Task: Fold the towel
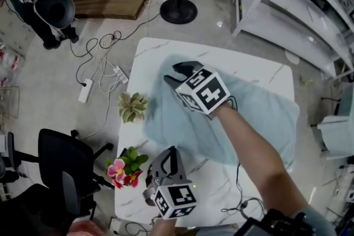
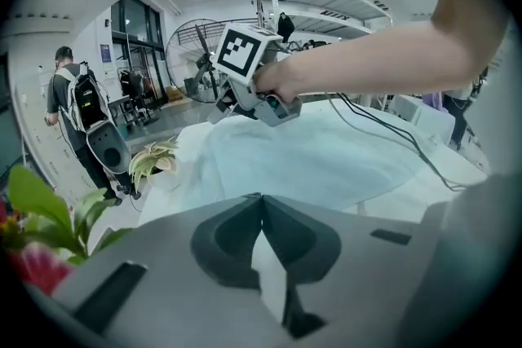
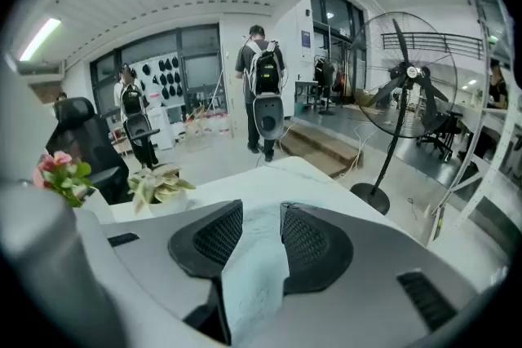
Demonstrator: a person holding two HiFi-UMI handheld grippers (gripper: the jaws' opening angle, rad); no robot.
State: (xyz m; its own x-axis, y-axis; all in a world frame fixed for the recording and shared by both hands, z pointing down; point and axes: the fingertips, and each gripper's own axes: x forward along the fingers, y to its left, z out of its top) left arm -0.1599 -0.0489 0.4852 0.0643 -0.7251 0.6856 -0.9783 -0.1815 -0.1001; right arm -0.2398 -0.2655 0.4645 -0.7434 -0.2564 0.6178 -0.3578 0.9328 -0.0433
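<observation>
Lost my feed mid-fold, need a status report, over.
Left gripper shut, empty. Right gripper open over far-left corner of light blue cloth towel, fabric between jaws. Pale leafy potted plant and pink-flowered potted plant at left edge of white marble table.

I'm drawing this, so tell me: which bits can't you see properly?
Head view: the right gripper and arm cover the towel's middle.
Head view: the left gripper hides part of the table's near edge.
Left gripper view: the pink flowers are blurred and cut off by the edge.
</observation>
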